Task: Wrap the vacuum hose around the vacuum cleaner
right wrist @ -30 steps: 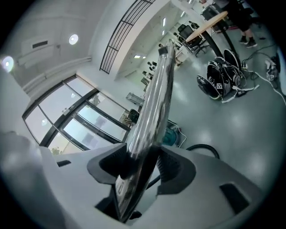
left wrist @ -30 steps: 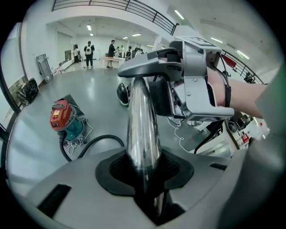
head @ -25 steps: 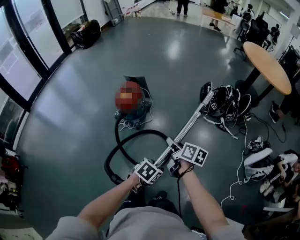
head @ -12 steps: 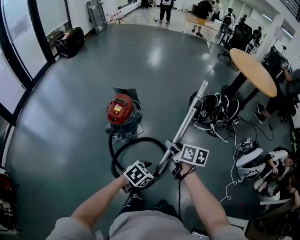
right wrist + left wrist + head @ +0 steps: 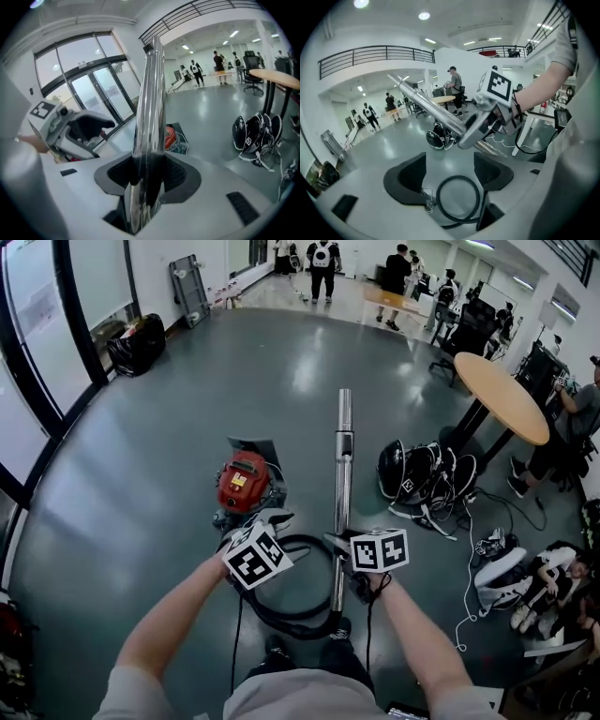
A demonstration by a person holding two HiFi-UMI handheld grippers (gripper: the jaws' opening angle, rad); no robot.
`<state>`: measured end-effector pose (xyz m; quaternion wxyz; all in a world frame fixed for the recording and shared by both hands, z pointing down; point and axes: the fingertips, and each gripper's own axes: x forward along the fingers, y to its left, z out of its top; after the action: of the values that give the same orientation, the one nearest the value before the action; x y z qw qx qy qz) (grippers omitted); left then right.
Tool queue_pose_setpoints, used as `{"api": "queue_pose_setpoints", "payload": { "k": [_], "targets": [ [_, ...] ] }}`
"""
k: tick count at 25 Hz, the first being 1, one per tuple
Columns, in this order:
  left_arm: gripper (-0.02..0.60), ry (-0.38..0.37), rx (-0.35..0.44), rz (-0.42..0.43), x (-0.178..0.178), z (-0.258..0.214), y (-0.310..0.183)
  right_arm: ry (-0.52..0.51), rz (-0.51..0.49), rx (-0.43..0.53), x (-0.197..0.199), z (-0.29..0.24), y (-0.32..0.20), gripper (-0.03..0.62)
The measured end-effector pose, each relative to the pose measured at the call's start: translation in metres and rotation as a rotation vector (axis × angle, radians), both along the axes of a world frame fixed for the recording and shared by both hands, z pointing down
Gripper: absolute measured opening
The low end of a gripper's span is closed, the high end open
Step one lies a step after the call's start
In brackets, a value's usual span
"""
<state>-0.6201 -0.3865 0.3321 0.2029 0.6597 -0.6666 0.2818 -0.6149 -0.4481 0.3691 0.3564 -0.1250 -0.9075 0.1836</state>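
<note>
No text is legible; the yellow label on the vacuum cleaner blurs

Vacuum cleaner: small red canister, dark base, upright on mid-floor, well clear of floor's window edge. Vacuum hose: black, ribbed, lying in loose loop on floor nearer person, beside cleaner, not wound round it; joint to cleaner probably at base, unclear. Chrome wand: straight, raised off floor, pointing away, clamped in right gripper.

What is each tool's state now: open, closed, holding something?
Left tool: open, empty; jaws have just been opening.
Right tool: closed on the metal tube; jaws have just been closing.
</note>
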Motion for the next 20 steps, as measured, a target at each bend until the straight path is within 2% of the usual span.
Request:
{"api": "queue_pose_setpoints", "payload": {
  "k": [3, 6, 9, 11, 14, 16, 20],
  "targets": [
    [0.324, -0.098, 0.019, -0.003, -0.018, -0.026, -0.022, 0.015, -0.122, 0.079, -0.008, 0.005, -0.003, 0.158],
    [0.324, -0.245, 0.029, -0.031, -0.036, -0.049, -0.044, 0.041, -0.230, 0.130, -0.009, 0.015, -0.015, 0.158],
    [0.324, -0.378, 0.004, -0.041, -0.048, -0.070, -0.071, 0.048, -0.344, 0.157, -0.012, 0.021, -0.032, 0.158],
    [0.324, -0.429, -0.010, -0.040, -0.056, -0.084, -0.091, 0.040, -0.416, 0.178, -0.019, 0.021, -0.043, 0.158],
    [0.324, -0.468, -0.029, -0.042, -0.069, -0.106, -0.112, 0.044, -0.520, 0.209, -0.027, 0.023, -0.054, 0.158],
    [0.324, -0.529, -0.101, -0.030, -0.080, -0.116, -0.118, 0.054, -0.592, 0.229, -0.029, 0.024, -0.057, 0.158],
    [0.324, -0.636, -0.345, 0.048, -0.095, -0.115, -0.119, 0.055, -0.727, 0.283, -0.033, 0.020, -0.066, 0.158]
  ]
}}
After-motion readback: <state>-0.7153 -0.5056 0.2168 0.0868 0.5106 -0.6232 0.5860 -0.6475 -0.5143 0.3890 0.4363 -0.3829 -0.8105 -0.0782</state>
